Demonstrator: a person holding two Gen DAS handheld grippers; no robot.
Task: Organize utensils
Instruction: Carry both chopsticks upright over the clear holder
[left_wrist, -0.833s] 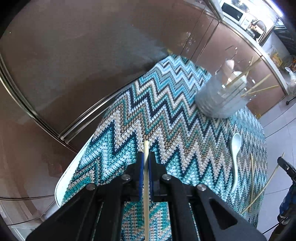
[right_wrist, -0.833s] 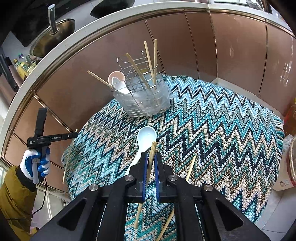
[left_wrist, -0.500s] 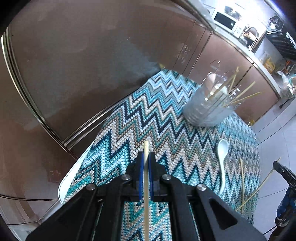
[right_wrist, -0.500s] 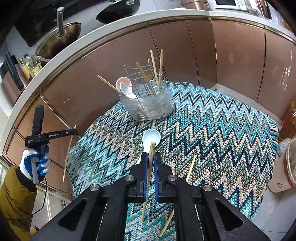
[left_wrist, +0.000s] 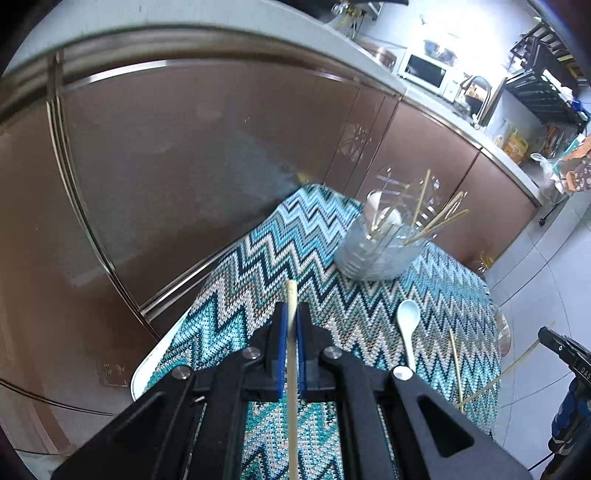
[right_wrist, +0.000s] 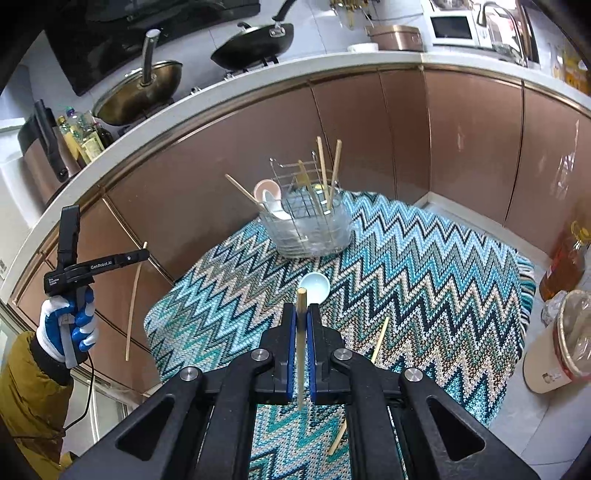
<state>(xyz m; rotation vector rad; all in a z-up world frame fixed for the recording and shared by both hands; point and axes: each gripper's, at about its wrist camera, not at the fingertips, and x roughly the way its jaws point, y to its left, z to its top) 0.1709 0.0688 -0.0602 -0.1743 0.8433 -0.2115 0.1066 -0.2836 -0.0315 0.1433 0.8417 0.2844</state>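
Bamboo chopstick (left_wrist: 291, 354) clenched in left gripper (left_wrist: 290, 325) jaws; second pale chopstick (right_wrist: 301, 332) clenched in right gripper (right_wrist: 301, 325), both above zigzag-cloth desk (right_wrist: 424, 266). Judgement: tilt tips down, lower into clear plastic utensil holder (right_wrist: 314, 229), avoid protruding sticks. White ceramic spoon (left_wrist: 407, 325) and loose chopstick (left_wrist: 455, 365) remain on cloth.

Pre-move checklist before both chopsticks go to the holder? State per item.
1. Left gripper shut on a chopstick: ok.
2. Right gripper shut on a second chopstick: ok.
3. Both held chopsticks off the zigzag cloth: ok.
4. Utensil holder upright on the cloth, already carrying chopsticks and spoons: ok.
5. Room left in the holder's wire basket for two more: cannot tell.
6. Table cleared: not ok; white spoon and one chopstick remain on the cloth.
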